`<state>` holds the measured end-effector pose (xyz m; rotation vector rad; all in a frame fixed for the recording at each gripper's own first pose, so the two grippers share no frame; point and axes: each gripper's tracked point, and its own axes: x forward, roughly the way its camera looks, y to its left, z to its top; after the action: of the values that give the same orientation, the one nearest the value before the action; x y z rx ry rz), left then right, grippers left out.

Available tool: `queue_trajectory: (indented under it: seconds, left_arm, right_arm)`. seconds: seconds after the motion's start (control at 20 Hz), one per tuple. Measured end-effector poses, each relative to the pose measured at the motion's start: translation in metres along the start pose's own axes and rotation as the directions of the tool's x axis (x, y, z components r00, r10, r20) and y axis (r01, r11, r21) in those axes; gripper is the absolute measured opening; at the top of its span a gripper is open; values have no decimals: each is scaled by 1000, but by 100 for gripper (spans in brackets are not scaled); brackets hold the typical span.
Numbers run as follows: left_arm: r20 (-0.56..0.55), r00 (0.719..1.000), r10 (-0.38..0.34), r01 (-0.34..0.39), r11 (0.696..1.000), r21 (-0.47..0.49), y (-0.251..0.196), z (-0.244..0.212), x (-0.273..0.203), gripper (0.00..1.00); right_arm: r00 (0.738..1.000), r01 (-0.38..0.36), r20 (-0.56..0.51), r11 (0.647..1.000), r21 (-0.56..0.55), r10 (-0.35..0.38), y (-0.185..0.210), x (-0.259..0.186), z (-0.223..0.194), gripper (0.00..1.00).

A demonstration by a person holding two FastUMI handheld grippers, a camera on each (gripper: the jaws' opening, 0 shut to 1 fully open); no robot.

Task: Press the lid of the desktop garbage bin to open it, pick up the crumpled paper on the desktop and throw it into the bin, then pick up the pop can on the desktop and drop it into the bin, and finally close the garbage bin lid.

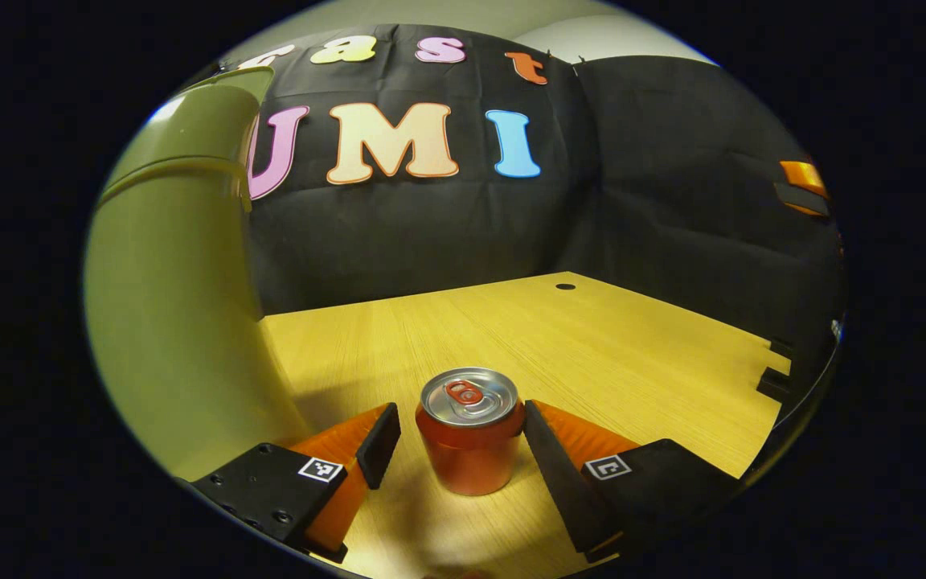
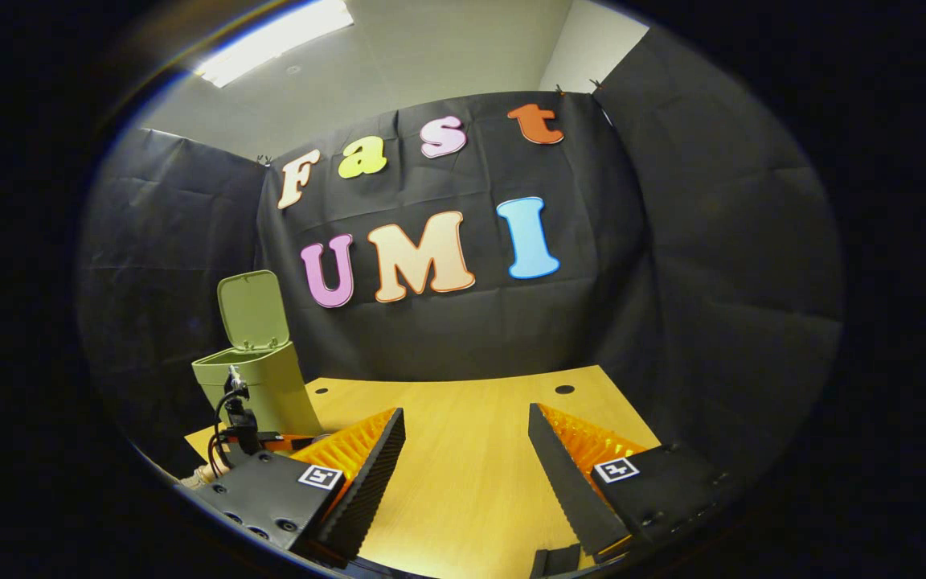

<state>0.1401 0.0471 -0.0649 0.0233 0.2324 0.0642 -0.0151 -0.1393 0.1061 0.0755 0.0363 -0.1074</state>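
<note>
Red aluminium pop can (image 1: 471, 438) stands on the wooden bench (image 1: 592, 346) between our left hand-held gripper's (image 1: 463, 450) parted fingers, likely light, slippery, dentable, so we'd clamp mid-wall gently.

Black cloth (image 2: 471, 322) hangs as the far wall of the booth, creased in places, and more of it closes off the right side (image 2: 720, 265) and the left (image 2: 157, 241). Above the cloth a pale ceiling (image 2: 447, 56) shows, with a long bright light panel (image 2: 274, 40) at the upper left. A light wooden desk (image 1: 592, 354) fills the floor of the booth, with a small dark round hole (image 1: 565, 286) near its far edge.
</note>
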Motion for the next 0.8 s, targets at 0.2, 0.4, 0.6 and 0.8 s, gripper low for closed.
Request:
queue_trajectory:
  seconds: [0.2,0.4,0.6,0.8]
  left_arm:
    - [-33,999,-14,14,1000,-10,4,-9,11,89]
    - [-34,999,-24,24,1000,-11,5,-6,13,77]
    - [-10,998,-57,57,998,4,-2,16,8,77]
    - [47,989,-137,136,991,11,-19,59,-7,77]
  right_arm:
    - [1000,14,-1,1000,15,-14,-7,-4,-8,98]
    - [999,20,-25,999,26,-20,-13,0,-24,93]
    - [999,28,-37,999,46,-26,-18,4,-39,98]
    - [999,28,-38,997,69,-25,-13,10,-48,98]
